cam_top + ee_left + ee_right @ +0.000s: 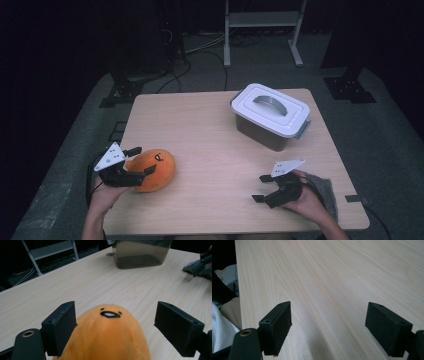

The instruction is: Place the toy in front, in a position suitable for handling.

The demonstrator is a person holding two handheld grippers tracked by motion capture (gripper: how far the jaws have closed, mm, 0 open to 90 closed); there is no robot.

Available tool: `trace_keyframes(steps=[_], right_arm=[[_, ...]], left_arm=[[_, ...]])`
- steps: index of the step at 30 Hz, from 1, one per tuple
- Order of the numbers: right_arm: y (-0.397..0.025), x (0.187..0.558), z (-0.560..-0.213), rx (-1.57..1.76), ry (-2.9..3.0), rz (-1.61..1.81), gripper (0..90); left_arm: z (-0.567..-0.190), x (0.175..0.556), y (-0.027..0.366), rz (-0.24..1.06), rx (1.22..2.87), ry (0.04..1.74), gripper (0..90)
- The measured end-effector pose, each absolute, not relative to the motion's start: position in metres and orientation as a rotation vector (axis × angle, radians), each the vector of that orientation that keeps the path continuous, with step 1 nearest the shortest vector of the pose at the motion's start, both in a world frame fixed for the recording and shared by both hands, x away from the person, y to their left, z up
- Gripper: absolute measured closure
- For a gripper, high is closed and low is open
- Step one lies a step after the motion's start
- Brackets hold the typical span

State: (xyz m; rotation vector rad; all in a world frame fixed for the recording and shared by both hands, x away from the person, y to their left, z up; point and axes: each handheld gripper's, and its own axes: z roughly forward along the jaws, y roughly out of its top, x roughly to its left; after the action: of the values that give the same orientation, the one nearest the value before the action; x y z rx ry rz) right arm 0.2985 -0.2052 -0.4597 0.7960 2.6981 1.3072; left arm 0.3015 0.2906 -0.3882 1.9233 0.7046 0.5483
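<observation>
An orange egg-shaped plush toy (153, 169) with a small drawn face lies on the wooden table (210, 150) at the front left. My left gripper (141, 161) is open, its two black jaws standing on either side of the plush toy (110, 337) without pressing it. A grey storage box with a white lid and handle (271, 116) stands at the back right of the table. My right gripper (260, 188) is open near the front right, held low over bare wood (332, 290) with nothing between its jaws.
A grey cloth (325, 192) lies under the right hand at the table's front right corner. A white metal rack (262, 22) and black stand bases (347, 87) sit on the floor beyond the table, with cables (200, 47) trailing there.
</observation>
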Motion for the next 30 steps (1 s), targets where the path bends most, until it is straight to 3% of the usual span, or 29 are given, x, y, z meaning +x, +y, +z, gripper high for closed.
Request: trace_keyframes(steps=[14,24,30], right_arm=[[-0.205,0.298,-0.460,0.790,2.704,1.305,20.4],[-0.205,0.298,-0.460,0.783,2.703,1.307,20.8],[-0.206,0.298,-0.459,0.794,2.697,1.308,20.8]], left_arm=[[-0.408,0.309,0.300,0.517,1.973,0.746,24.5],[-0.420,0.313,0.300,0.517,2.013,0.775,39.2],[-0.423,0.312,0.298,0.524,2.039,0.752,53.9]])
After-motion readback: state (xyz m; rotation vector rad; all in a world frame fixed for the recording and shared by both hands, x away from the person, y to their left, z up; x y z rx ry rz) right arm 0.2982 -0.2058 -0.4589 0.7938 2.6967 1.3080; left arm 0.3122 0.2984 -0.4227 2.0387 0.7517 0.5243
